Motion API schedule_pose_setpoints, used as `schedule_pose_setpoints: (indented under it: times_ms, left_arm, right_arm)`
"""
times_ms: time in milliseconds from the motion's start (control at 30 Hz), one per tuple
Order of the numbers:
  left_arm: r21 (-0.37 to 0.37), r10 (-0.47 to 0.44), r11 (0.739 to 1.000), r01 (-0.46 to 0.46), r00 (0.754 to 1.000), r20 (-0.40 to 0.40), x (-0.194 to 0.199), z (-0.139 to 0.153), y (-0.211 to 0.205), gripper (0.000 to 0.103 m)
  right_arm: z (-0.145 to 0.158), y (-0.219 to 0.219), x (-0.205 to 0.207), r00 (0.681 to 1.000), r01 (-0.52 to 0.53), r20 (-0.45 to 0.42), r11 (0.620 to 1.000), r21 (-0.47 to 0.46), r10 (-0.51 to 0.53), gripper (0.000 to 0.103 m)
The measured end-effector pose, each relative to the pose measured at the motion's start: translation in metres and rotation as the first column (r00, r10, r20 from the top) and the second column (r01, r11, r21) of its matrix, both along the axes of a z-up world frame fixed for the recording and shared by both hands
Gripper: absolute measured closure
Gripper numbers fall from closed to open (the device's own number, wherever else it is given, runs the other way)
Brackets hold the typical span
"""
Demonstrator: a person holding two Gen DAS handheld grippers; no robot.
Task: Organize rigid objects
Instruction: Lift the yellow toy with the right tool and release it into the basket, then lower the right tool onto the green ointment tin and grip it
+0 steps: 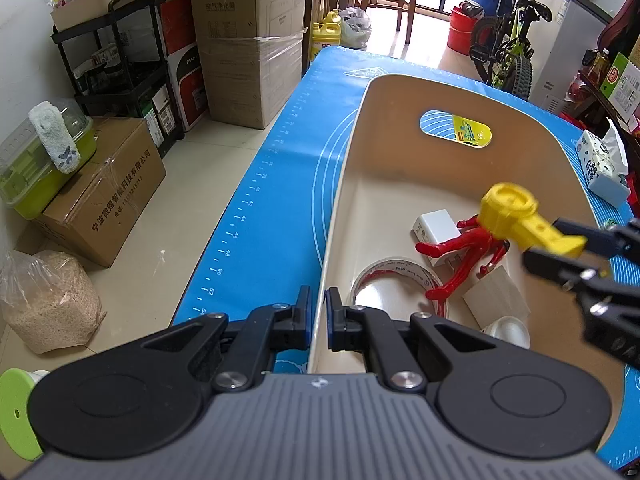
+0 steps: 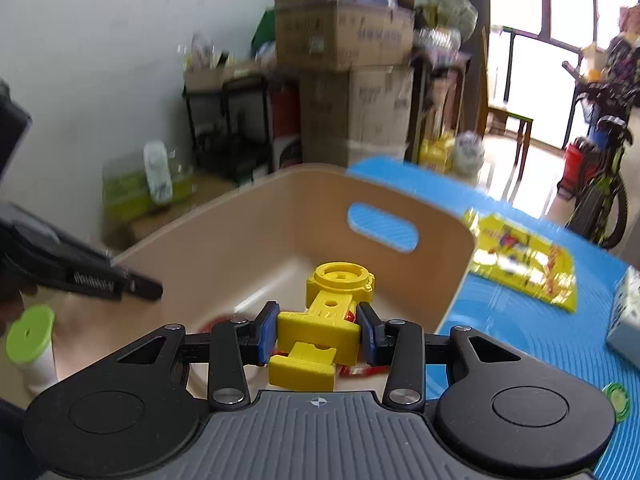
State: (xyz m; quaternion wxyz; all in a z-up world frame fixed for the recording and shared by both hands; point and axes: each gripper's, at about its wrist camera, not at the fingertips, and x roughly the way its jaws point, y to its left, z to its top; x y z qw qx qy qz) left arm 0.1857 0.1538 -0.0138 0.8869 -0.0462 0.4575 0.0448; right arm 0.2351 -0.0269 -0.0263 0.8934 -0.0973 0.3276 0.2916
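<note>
Left tongs (image 1: 319, 316) were pinched narrow on the near rim of my beige plastic bin (image 1: 400, 152); right tongs (image 2: 319, 330) gripped the yellow plastic toy wrench (image 2: 324, 320) by its handle, hovering above the bin's red figure (image 1: 460, 256), tape roll (image 1: 394, 284) and white charger (image 1: 436, 228)

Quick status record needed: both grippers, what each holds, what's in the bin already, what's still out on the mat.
left gripper: shut on the beige bin near rim
right gripper: shut on the yellow plastic toy part, held above the bin
in bin: red figure, tape roll, white adapter, wooden block, white rounded item
on blue mat: yellow packet, tissue pack, green disc
</note>
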Motion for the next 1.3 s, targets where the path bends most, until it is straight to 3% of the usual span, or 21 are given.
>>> schedule_pose_setpoints:
  times_ms: [267,533,600,700,933,1167,1300]
  left_arm:
    - [0.000,0.001,1.000,-0.001,1.000,0.000,0.000,0.000,0.000,0.095]
    - [0.000,0.000,1.000,0.000,1.000,0.000,0.000,-0.001,0.002,0.095]
    - [0.000,0.000,1.000,0.000,1.000,0.000,0.000,-0.001,0.001,0.095]
    - [0.002,0.000,1.000,0.000,1.000,-0.001,0.000,-0.001,0.002,0.095]
    - [-0.001,-0.001,1.000,0.001,1.000,-0.001,0.000,-0.002,0.002,0.095]
    - [-0.001,0.000,1.000,0.000,1.000,-0.002,-0.001,-0.003,0.000,0.095]
    - [0.002,-0.003,1.000,0.003,1.000,-0.003,-0.001,-0.003,0.000,0.095]
  right_arm:
    - [-0.004,0.008,0.004,0.999,-0.019,-0.050,0.998,-0.063,0.016,0.057]
    - [0.014,-0.021,0.005,0.999,0.042,-0.034,0.999,0.028,-0.041,0.054]
    - [0.022,-0.036,0.006,0.998,0.070,-0.009,0.996,0.047,-0.070,0.033]
    - [0.038,-0.060,0.004,0.991,0.119,0.051,0.991,0.058,-0.122,0.022]
    - [0.052,-0.130,0.008,0.946,0.288,0.142,0.957,0.042,-0.291,0.012]
    - [0.016,-0.189,0.040,0.875,0.478,0.095,0.878,-0.004,-0.475,0.012]
    - [-0.011,-0.202,0.056,0.849,0.528,0.060,0.847,-0.060,-0.525,0.012]
